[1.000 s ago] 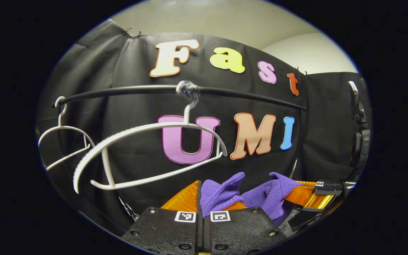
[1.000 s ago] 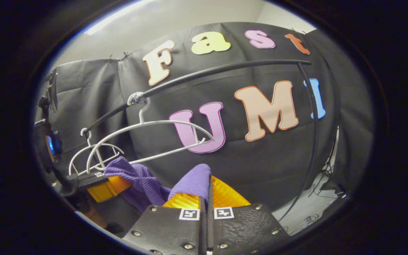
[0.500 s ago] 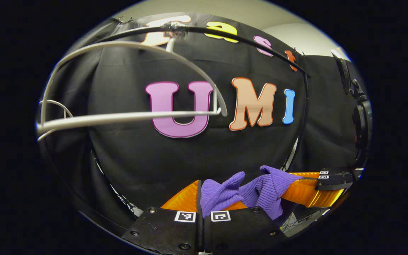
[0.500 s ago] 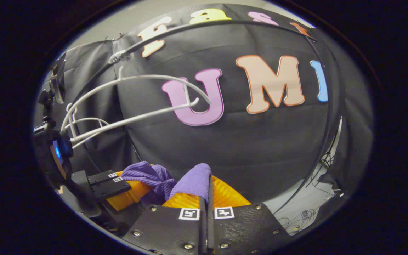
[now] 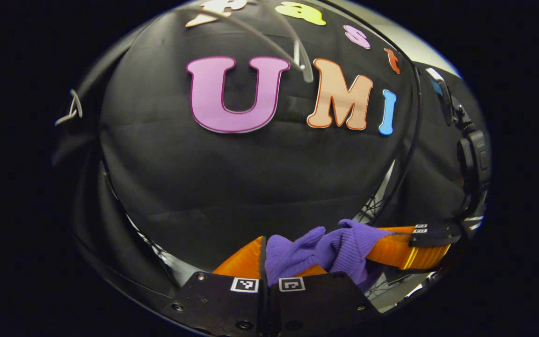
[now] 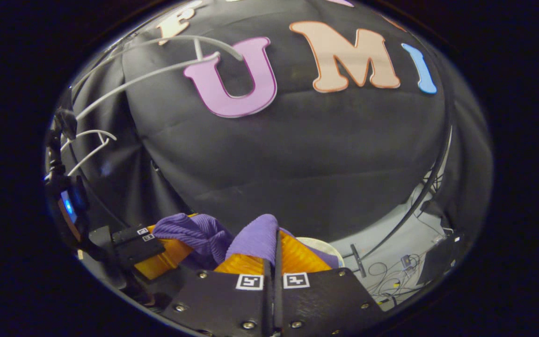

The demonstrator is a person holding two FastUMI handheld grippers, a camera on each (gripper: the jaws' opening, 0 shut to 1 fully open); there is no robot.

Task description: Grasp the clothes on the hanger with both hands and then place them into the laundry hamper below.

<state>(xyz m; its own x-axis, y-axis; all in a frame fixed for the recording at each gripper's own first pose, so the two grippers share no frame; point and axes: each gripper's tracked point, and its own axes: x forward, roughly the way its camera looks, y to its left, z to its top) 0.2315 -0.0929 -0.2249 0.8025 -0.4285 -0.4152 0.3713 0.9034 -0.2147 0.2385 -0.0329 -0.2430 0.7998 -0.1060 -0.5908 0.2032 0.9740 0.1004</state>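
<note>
Left gripper view first: the left gripper (image 5: 265, 255) has its two fingers drawn tight together, with a fold of the purple knitted garment (image 5: 297, 255) pinched between them and bunching up over the tips. From there the cloth runs across to the right gripper (image 5: 393, 245), which comes in from the side and has the other end of the garment in its grip. The knit sags a little between the two, held in the air in front of the black cloth wall (image 5: 251, 187). High up, part of a white hanger (image 5: 297, 56) curves across the wall, well above the garment and bare. A small white piece (image 5: 70, 110) shows at the far edge; I cannot tell what it is.

In the right gripper view, the right gripper (image 6: 274, 250) is likewise closed hard, with the purple cloth squeezed between its fingers and humped over the tips. Just beside it the left gripper (image 6: 166, 255) holds the other bunch of the garment. Below and past the fingers, a pale round rim (image 6: 323, 245) peeks out, probably the hamper, though I cannot tell for sure. Loose cables (image 6: 393, 276) lie on the light floor (image 6: 414, 238). White hangers (image 6: 148, 77) hang well above, empty.
</note>
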